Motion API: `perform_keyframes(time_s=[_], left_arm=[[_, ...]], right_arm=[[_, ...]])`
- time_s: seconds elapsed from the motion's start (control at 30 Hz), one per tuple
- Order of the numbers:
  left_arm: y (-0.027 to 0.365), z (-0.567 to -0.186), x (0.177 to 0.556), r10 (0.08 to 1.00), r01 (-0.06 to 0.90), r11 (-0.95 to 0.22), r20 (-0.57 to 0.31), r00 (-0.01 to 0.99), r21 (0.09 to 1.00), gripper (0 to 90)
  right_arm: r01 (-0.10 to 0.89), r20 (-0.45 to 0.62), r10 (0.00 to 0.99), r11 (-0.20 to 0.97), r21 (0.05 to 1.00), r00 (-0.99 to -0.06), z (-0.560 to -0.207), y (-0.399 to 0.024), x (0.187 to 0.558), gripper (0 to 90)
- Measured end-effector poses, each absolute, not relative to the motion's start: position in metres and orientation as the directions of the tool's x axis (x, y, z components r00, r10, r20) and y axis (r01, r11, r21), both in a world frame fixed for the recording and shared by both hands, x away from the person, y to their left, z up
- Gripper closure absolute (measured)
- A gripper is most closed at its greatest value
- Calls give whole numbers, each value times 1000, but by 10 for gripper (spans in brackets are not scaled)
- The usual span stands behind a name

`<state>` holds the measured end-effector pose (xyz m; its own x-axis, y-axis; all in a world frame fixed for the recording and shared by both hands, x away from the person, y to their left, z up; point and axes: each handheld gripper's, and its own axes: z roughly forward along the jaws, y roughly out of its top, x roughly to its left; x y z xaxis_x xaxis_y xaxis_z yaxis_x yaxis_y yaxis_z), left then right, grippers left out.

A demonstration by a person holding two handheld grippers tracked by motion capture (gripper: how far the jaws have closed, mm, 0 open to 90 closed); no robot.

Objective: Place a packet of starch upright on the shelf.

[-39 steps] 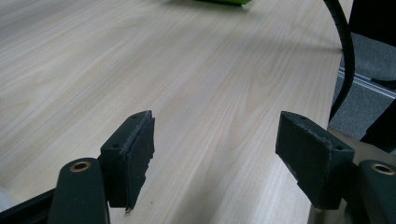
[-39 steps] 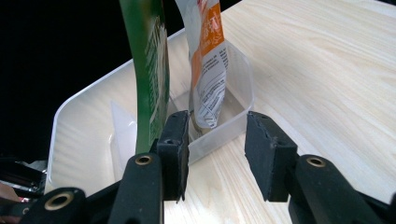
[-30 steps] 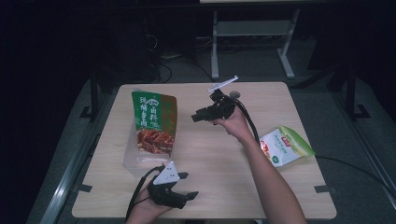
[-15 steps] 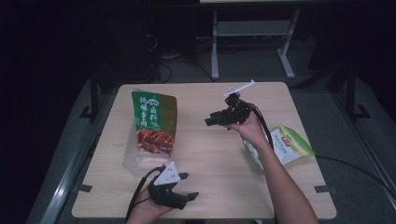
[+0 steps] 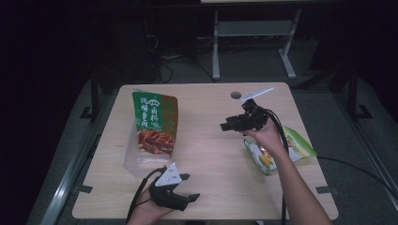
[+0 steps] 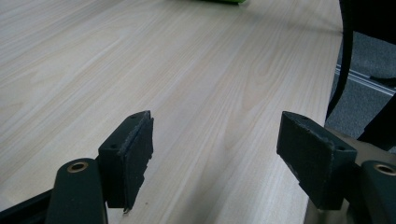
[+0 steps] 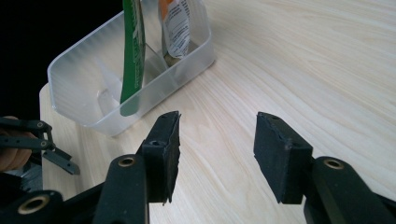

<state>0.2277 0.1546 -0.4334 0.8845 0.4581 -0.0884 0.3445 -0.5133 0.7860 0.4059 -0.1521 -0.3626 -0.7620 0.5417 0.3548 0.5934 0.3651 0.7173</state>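
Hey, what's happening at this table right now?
A person holds a gripper in each hand at a wooden table. A green snack pouch stands in a clear plastic bin. The right gripper is empty, its jaws just opening, above the table between the bin and a second pouch lying flat. The left gripper rests open at the near edge.

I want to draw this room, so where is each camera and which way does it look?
High view: sits above the person's side, looks forward and down on the table; both forearms, the left gripper and the right gripper show.
Left gripper view: rides the left gripper, looks low across bare wood between its open jaws.
Right gripper view: rides the right gripper, faces the clear bin holding the green bag.
Shared: high and right gripper views both show the bin, bag and left gripper.
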Motion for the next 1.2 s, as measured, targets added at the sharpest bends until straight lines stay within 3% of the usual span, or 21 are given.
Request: perform_keyframes(time_s=[1.2], left_arm=[[155, -433, 227, 459, 341, -513, -84, 885, 788, 257]], right_arm=[[683, 356, 686, 281, 674, -634, -380, -245, 364, 449]])
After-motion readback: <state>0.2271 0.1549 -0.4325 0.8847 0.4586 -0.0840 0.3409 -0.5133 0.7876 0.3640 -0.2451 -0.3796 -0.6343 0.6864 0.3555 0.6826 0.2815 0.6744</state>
